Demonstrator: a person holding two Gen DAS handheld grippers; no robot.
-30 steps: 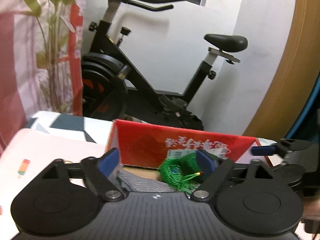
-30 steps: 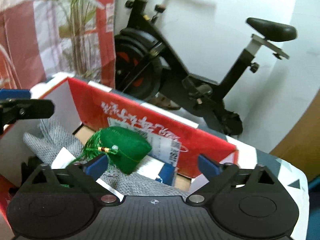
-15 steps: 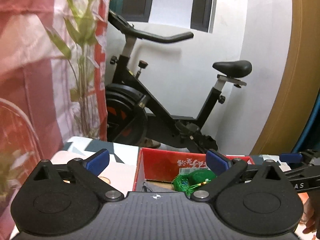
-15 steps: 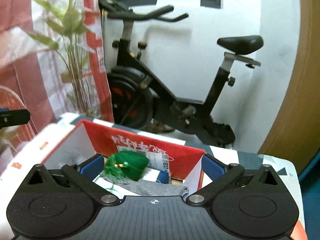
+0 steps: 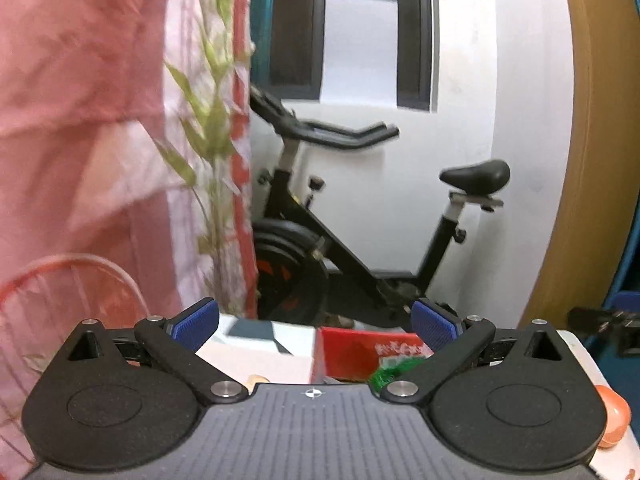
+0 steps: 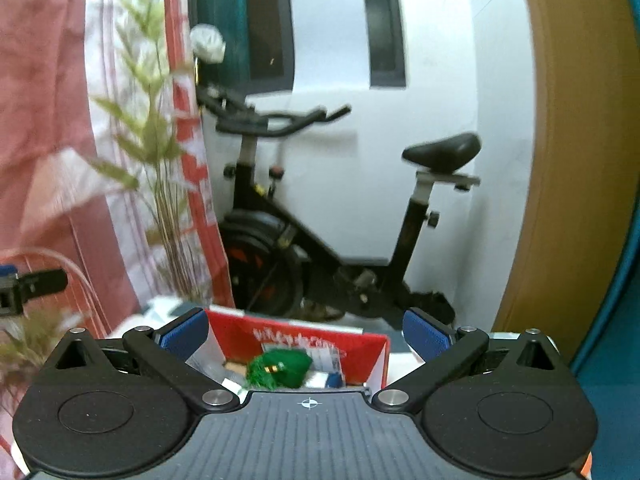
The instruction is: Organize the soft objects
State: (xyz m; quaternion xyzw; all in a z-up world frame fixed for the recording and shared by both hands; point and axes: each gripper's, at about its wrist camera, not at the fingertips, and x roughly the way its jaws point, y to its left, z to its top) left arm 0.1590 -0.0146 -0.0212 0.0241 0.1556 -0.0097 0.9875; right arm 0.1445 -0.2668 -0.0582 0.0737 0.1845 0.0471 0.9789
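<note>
Both tools up high over the bench, pointing out toward the far wall. Left tool released, blue pads spread wide, nothing between them but air. Right tool likewise released, pads wide apart and gripping nothing.

Down below, well under and beyond both tools: a red box standing open on the bench, white lettering on its inner wall. Seen from the right wrist, sitting low between the 2 blue pads, centred just past the tool's body. Seen from the left wrist, shifted toward the right pad, partly hidden by that finger's linkage.

Inside the box: a green tasselled pouch, lying near the middle, fringe spilling to its left, a small gold and dark band on it. Clear of both tools, touched by neither. Grey fabric lying at the left end of the box, mostly covered by the right tool's left linkage. Something small and blue at the right of the pouch, too small to identify. From the left wrist only a scrap of green fringe peeking over the tool body.

Beyond the bench: a black exercise bike against the white wall, a leafy plant and a pink curtain at the left. Right tool's tip poking in at the right edge of the left wrist view.
</note>
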